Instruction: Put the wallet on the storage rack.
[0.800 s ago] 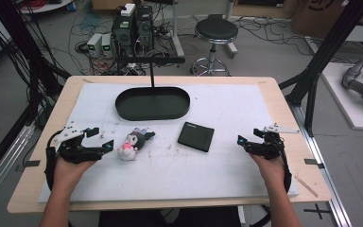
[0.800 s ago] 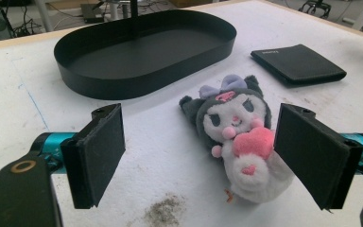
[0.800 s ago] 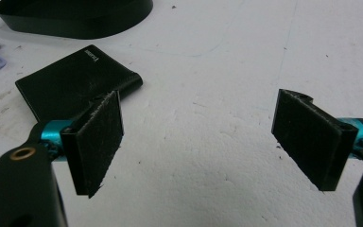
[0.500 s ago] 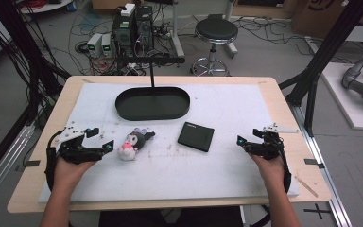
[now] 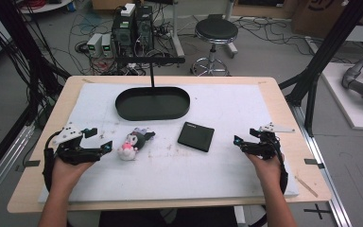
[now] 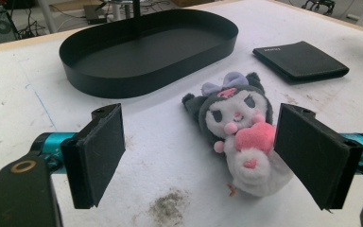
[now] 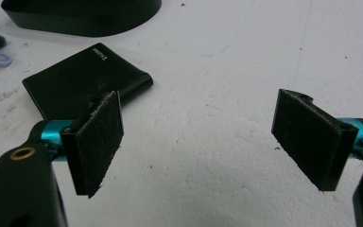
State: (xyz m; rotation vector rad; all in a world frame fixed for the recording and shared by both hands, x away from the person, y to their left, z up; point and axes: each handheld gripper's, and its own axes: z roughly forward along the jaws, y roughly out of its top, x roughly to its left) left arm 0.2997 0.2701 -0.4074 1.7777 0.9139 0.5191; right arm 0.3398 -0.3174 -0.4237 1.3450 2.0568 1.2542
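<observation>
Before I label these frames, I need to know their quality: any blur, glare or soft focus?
High view: even lighting, slightly soft, no glare. Left gripper view: the plush toy is sharp, with soft shadows. Right gripper view: the black wallet is grainy, and the white table cover looks bright.

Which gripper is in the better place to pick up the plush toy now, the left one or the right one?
The left gripper. It is open and sits right beside the plush toy, which lies just ahead of its fingers. The right gripper is far across the table, with the black wallet between it and the toy.
</observation>
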